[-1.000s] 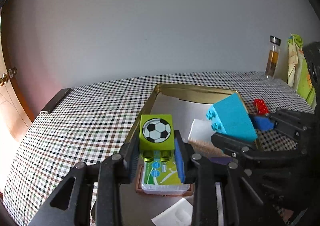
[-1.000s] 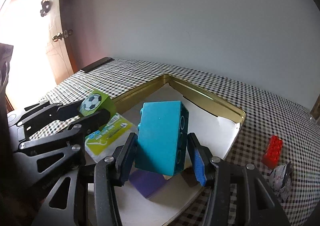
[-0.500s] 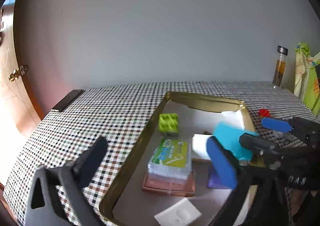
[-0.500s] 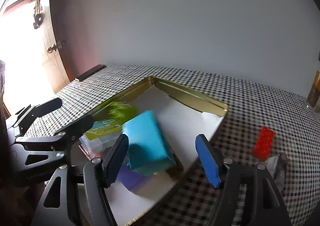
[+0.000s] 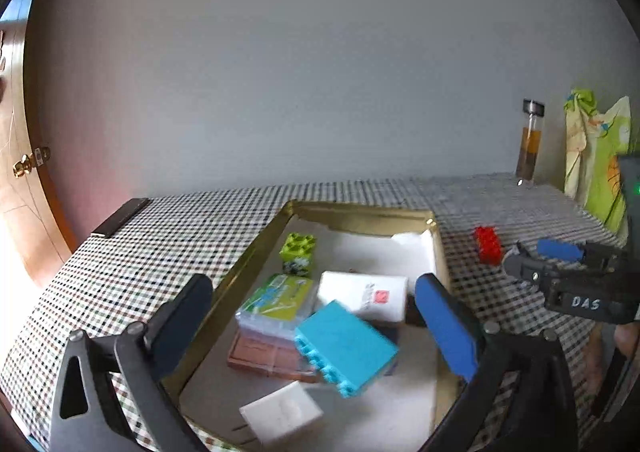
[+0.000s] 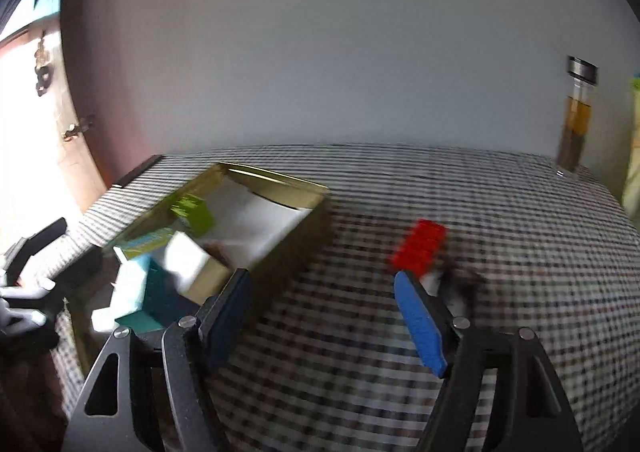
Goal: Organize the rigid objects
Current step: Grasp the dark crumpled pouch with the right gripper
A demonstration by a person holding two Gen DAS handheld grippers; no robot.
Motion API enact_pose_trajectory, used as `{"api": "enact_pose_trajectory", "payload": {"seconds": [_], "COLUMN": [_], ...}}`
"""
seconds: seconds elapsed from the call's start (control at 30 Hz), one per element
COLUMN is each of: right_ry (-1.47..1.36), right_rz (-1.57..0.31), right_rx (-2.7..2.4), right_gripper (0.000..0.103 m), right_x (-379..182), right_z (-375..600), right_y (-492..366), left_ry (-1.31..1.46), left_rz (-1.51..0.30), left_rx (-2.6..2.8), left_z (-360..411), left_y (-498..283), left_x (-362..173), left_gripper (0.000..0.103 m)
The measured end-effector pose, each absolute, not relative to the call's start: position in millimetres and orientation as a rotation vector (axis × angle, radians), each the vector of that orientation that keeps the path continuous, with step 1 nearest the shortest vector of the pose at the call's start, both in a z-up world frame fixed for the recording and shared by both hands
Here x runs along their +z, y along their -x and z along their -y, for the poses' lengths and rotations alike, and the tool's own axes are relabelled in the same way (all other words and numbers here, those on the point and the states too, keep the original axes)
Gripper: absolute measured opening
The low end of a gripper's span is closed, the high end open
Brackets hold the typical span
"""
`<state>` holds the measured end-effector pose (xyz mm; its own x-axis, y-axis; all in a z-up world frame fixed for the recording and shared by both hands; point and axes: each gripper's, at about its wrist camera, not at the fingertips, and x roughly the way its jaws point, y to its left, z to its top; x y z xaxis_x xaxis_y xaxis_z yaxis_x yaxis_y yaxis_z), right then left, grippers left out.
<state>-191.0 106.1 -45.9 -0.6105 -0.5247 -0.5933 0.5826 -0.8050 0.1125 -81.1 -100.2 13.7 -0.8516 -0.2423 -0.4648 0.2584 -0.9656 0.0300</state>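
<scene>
Gold tin is the biggest thing on the checked table, sitting toward its left side, and it already holds most of the pieces: the cyan block tilted on top of a pile at the near end, a white box and a green-labelled clear case behind it, and the green football block toward the far left wall. Red brick is the piece left outside, lying on the cloth just right of the tin, with a small crumpled wrapper beside it.

Right gripper is spread wide and empty, aimed near the brick; its picture is blurred. Left gripper is likewise wide apart with nothing in it, above the tin's near end.

Judged from this, the brick comes next. Straddle its long sides squarely, avoid pinching the wrapper, and set it in the bare far half of the tin rather than on the leaning pile.
</scene>
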Motion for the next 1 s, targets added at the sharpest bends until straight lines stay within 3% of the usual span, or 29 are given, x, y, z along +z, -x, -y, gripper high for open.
{"api": "enact_pose_trajectory", "payload": {"seconds": [0.37, 0.8, 0.87, 0.9, 1.0], "right_ry": [-0.996, -1.173, -1.16, -1.156, -1.157], "right_rz": [-0.021, -0.045, -0.055, -0.062, -0.074], "right_rx": [-2.518, -2.402, -2.418, -2.427, -2.452], "right_gripper": [0.075, 0.074, 0.054, 0.049, 0.046], "right_x": [-64, -93, -92, -92, -93], "right_z": [-181, -146, -150, -152, -165], "right_y": [228, 272, 270, 269, 270], "left_ry": [-0.724, -0.793, -0.8, -0.807, -0.827], "left_rz": [-0.047, -0.05, -0.045, -0.041, -0.014], "left_rx": [-2.903, -2.879, -2.899, -2.905, -2.932], "left_z": [33, 14, 8, 4, -11], "left_y": [112, 146, 149, 152, 159], "left_x": [11, 7, 7, 7, 6], "left_gripper": [0.103, 0.103, 0.103, 0.103, 0.103]}}
